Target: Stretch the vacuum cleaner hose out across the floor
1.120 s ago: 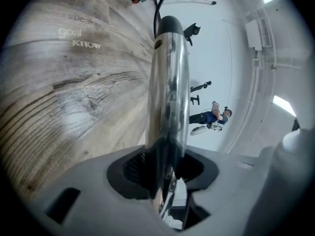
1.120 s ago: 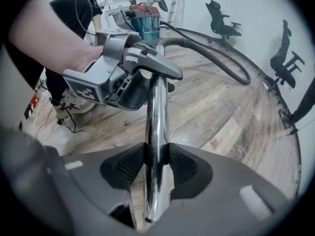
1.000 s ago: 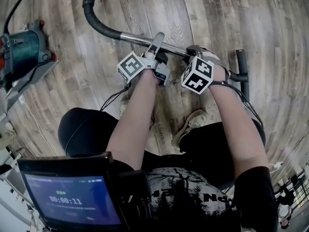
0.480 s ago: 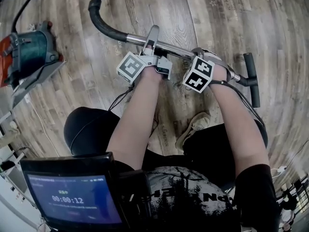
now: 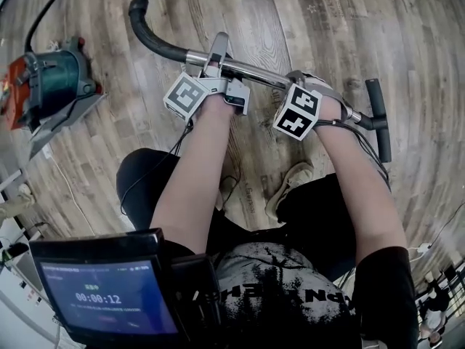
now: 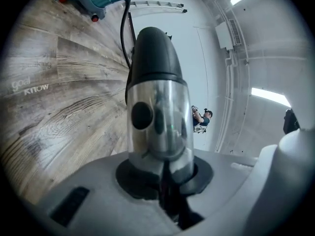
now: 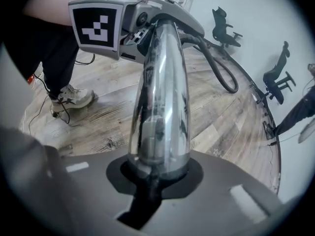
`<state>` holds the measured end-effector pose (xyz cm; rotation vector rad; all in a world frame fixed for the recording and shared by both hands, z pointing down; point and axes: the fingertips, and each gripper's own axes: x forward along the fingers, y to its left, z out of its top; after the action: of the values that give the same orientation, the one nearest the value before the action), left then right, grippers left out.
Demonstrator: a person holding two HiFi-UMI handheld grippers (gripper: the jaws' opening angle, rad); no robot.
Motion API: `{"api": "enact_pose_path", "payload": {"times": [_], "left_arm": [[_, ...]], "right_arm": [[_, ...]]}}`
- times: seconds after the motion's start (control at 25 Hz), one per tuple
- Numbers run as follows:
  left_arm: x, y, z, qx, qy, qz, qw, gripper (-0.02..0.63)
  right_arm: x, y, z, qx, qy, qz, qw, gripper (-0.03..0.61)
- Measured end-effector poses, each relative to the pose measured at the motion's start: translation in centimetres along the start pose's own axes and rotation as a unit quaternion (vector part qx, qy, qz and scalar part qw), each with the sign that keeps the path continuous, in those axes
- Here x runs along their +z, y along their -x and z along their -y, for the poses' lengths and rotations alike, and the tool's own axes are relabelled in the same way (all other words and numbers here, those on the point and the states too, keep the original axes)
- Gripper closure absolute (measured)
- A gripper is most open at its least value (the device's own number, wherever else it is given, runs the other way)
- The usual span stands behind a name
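Note:
The vacuum's chrome wand tube (image 5: 261,73) is lifted off the wood floor, running from the black hose (image 5: 142,27) at upper left to the black floor nozzle (image 5: 379,118) at right. My left gripper (image 5: 216,53) is shut on the tube next to the hose cuff (image 6: 152,53); its jaws have just been closing around it. My right gripper (image 5: 301,78) points steeply down, shut on the same tube (image 7: 162,97) further right; its jaws closed within the last second. The teal and red vacuum body (image 5: 47,86) sits at far left.
A person's shoes (image 5: 290,184) stand just below the tube. Thin cables (image 5: 174,147) trail from the grippers. A tablet screen (image 5: 109,297) fills the lower left. Office chairs (image 7: 278,75) and the hose loop (image 7: 221,73) lie beyond. A person (image 6: 201,119) is far off.
Both grippers have closed on the chrome tube and risen with it. The left gripper climbed more, shifting up and left, so the tube's hose end is higher.

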<state>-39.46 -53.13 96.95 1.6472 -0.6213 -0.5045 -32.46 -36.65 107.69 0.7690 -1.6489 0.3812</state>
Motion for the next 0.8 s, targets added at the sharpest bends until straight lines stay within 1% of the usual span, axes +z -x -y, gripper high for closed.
{"api": "enact_pose_path", "payload": {"times": [0.12, 0.16, 0.28, 0.36, 0.4, 0.48, 0.6, 0.68, 0.8], "left_arm": [[0.9, 0.4, 6.1, 0.003, -0.005, -0.005, 1.0000, 0.561], [1.2, 0.5, 8.6, 0.001, 0.001, -0.003, 1.0000, 0.561], [1.1, 1.3, 16.7, -0.025, 0.047, 0.011, 0.9985, 0.566], [1.1, 3.4, 20.3, -0.033, 0.067, 0.028, 0.9968, 0.568], [1.2, 4.7, 21.4, -0.031, 0.070, 0.036, 0.9964, 0.566], [1.9, 6.5, 22.7, -0.017, 0.064, 0.044, 0.9968, 0.566], [2.6, 6.9, 25.1, 0.003, 0.048, 0.039, 0.9981, 0.565], [2.2, 7.1, 28.8, 0.009, 0.040, 0.032, 0.9986, 0.568], [0.9, 8.2, 36.3, 0.009, 0.034, 0.027, 0.9990, 0.573]], "right_arm": [[1.4, 6.2, 0.8, -0.005, 0.004, -0.002, 1.000, 0.518], [1.9, 8.5, 1.1, -0.004, 0.004, -0.001, 1.000, 0.518], [2.5, 16.4, 1.7, -0.003, 0.013, -0.011, 1.000, 0.520], [2.4, 21.4, 1.4, -0.004, 0.037, -0.031, 0.999, 0.520], [2.6, 23.3, 1.0, -0.002, 0.048, -0.039, 0.998, 0.520], [3.3, 25.6, 0.0, 0.010, 0.057, -0.046, 0.997, 0.520], [4.4, 27.8, -1.1, 0.040, 0.037, -0.032, 0.998, 0.520], [4.7, 30.7, -2.2, 0.061, 0.015, -0.016, 0.998, 0.520], [4.7, 37.6, -3.7, 0.077, -0.013, 0.004, 0.997, 0.520]]}}
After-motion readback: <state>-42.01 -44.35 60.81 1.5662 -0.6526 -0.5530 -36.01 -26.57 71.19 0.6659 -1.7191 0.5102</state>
